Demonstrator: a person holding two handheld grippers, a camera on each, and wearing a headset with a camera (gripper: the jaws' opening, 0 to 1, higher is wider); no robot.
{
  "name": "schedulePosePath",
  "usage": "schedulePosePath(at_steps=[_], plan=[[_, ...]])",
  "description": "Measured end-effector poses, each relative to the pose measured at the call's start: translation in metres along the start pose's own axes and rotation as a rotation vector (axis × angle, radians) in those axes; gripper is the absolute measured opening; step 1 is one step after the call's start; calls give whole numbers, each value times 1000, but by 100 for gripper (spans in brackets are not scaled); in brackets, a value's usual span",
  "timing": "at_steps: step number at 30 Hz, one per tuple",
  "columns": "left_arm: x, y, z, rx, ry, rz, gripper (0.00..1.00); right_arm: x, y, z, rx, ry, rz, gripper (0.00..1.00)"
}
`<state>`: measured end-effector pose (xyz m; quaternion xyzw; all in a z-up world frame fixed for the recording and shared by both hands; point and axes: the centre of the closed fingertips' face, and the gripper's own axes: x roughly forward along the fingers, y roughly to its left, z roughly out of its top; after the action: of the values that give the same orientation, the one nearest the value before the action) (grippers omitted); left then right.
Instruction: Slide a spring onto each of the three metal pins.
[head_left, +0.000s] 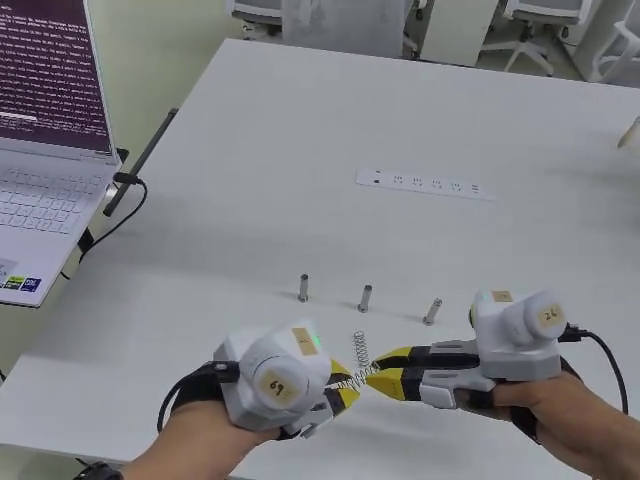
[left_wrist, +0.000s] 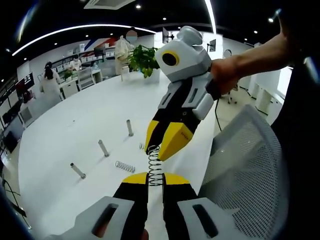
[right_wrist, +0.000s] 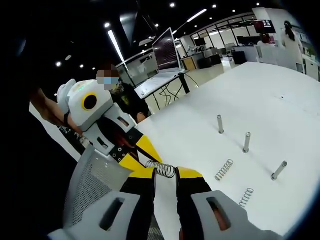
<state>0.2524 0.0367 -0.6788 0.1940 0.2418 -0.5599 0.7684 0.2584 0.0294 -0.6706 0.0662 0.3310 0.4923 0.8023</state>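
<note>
None loaded yet: three pins (head_left: 303, 287) (head_left: 365, 297) (head_left: 432, 311) stand bare near the bench (head_left: 300, 150) near edge, two springs (right_wrist: 224, 169) (right_wrist: 246, 196) lie loose beside them, and left gripper (left_wrist: 155, 176) and right gripper (right_wrist: 165, 172) each have fingers pinched shut on one end of a third spring (head_left: 352, 381), held in the air nearer that edge.

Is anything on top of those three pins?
No, the pins are bare. One spring is held between the left tool and right tool, its ends hidden; two springs lie on the table.
</note>
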Motion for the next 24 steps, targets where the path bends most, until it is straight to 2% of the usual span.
schedulePosePath(at_steps=[18,24], plan=[[1,-3,1,49,-4,-7,2,-5,5,2,-5,5,10,11],[2,-4,-1,74,2,-5,2,-2,9,4,-11,13,29,11]])
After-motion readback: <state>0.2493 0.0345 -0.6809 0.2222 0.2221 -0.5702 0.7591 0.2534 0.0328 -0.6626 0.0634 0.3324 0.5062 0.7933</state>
